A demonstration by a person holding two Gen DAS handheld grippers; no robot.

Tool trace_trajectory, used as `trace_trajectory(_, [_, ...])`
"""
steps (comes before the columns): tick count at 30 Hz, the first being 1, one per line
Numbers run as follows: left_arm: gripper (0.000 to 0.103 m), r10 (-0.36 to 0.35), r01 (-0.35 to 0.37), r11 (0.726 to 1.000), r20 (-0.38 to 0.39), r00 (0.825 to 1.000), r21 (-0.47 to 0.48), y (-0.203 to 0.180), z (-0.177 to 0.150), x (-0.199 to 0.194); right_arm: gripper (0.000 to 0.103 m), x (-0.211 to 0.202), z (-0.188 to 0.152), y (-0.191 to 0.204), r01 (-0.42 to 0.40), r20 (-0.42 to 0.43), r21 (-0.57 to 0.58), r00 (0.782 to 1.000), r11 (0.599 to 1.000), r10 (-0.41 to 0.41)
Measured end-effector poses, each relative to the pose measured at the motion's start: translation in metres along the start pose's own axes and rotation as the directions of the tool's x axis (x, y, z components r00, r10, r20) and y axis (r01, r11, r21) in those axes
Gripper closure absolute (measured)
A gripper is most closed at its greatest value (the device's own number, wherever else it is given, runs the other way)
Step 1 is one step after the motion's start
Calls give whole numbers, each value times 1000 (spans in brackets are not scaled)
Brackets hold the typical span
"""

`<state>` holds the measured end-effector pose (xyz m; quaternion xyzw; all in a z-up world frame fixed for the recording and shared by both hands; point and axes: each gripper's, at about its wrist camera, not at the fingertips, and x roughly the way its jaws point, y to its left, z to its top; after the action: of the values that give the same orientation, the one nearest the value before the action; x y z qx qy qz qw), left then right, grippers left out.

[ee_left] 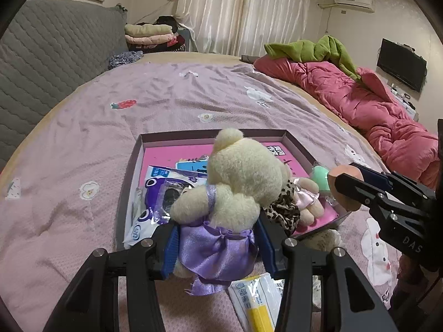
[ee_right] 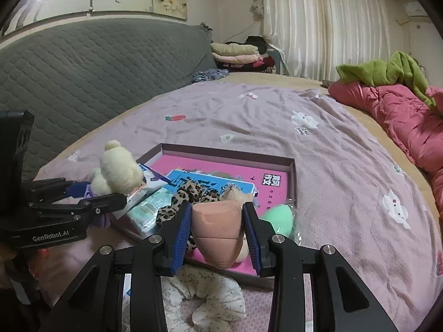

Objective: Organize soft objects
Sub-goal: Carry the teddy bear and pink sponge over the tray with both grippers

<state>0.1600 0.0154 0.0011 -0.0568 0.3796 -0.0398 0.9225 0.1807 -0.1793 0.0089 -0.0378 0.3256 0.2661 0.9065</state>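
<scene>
Toward the left side of the shallow box [ee_left: 130, 166] that lies on the lilac bedspread [ee_left: 110, 127], the left gripper [ee_left: 217, 244] is clamped on a cream teddy bear [ee_left: 243, 174] in a shiny purple dress: its blue-padded fingers [ee_left: 170, 249] press the skirt from both sides, and the bear's head and arm rise beyond the fingertips, over the box's near edge. Under the bear, against the box's left wall, lie plastic-wrapped packets [ee_left: 155, 193], partly on a pink sheet that lines the bottom. Just beside the bear, near the middle of the near edge, a leopard-print piece [ee_left: 285, 210] touches a small doll in a pink dress [ee_left: 307, 196]. Farther right, the right gripper [ee_right: 218, 232] is closed on a peach-coloured soft sponge [ee_right: 218, 229], which fills the gap between its two blue pads [ee_right: 181, 235] and hangs above the box's near edge. A mint-green egg-shaped sponge [ee_right: 277, 218] in clear wrap lies just beyond the right pad, by the box's right wall. Along the bed's right edge a red quilt [ee_right: 401, 116] is bunched with a green cloth on top.
</scene>
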Motion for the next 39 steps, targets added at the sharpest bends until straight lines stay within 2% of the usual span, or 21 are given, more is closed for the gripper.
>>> trace_trajectory(18, [54, -16, 16, 999, 0, 1000, -29, 7, 17, 28, 64, 5, 12, -17, 27, 31, 35, 999, 999, -28])
trace_trajectory(30, [54, -37, 35, 999, -40, 999, -37, 9, 17, 45, 64, 7, 16, -22, 62, 48, 30, 997, 998, -63])
trace_trajectory(39, [54, -50, 46, 997, -64, 997, -65, 15, 17, 52, 64, 14, 15, -23, 57, 35, 30, 998, 998, -58])
